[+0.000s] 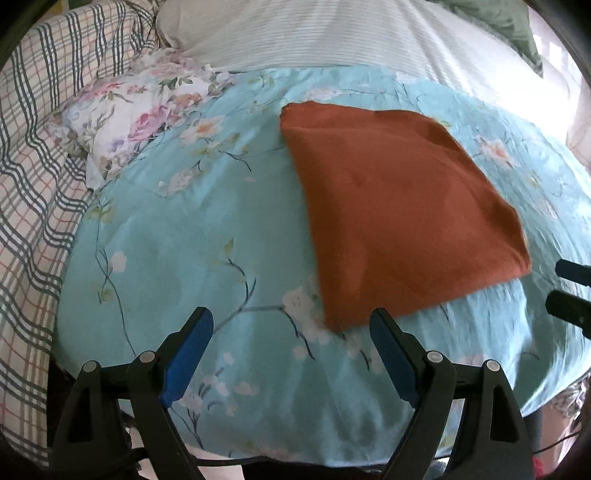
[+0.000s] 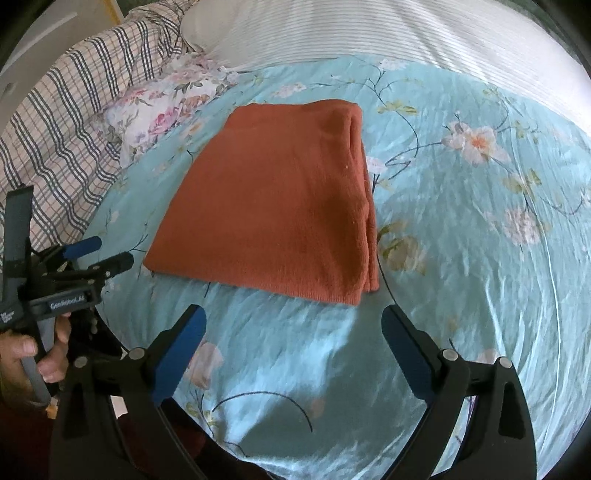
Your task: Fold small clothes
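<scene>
A rust-orange garment [image 1: 399,206] lies folded into a flat rectangle on the light blue floral bedspread [image 1: 192,236]. In the right wrist view the same garment [image 2: 273,206] shows stacked layers along its right edge. My left gripper [image 1: 291,328] stands open just short of the garment's near corner, nothing between its blue pads. My right gripper [image 2: 293,325] is open too, just in front of the garment's near edge and empty. The left gripper [image 2: 99,254] also shows at the left of the right wrist view, held by a person's hand [image 2: 26,354].
A floral pillow [image 1: 136,118] lies at the far left of the bedspread. A plaid blanket [image 1: 33,177] is bunched along the left side. A white striped sheet [image 1: 332,37] covers the far part of the bed, with a green cloth [image 1: 509,22] at the far right.
</scene>
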The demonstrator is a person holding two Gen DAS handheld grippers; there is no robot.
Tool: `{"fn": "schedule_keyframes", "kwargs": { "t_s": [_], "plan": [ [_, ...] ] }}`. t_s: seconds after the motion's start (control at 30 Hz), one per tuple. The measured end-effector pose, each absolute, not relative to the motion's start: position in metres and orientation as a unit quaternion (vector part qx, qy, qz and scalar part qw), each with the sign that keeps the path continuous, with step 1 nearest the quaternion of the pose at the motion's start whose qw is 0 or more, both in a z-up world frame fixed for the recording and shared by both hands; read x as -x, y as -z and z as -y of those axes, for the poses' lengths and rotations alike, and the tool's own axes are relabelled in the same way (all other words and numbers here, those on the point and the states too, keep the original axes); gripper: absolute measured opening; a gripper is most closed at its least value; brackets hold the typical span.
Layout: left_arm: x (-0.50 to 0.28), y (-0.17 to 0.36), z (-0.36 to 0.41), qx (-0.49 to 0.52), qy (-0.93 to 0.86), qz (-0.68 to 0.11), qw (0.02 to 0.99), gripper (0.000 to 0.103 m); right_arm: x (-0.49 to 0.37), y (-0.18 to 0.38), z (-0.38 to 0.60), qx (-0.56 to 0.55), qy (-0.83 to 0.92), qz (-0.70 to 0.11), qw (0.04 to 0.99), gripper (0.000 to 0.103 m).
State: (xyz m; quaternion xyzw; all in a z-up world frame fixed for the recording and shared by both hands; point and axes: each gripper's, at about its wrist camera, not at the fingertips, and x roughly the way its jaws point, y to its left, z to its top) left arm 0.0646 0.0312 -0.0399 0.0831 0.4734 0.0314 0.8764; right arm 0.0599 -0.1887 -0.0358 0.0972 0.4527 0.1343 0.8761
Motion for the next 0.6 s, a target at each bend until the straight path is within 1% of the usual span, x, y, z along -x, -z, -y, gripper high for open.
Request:
{"fn": "schedule_keyframes", "kwargs": {
  "t_s": [0.6],
  "plan": [
    [-0.083,0.027,-0.024,-0.078,-0.019,-0.458,0.885,0.087,-0.091,0.025,0.18,-0.074,-0.152,-0.441,0.882,0.096]
  ]
}}
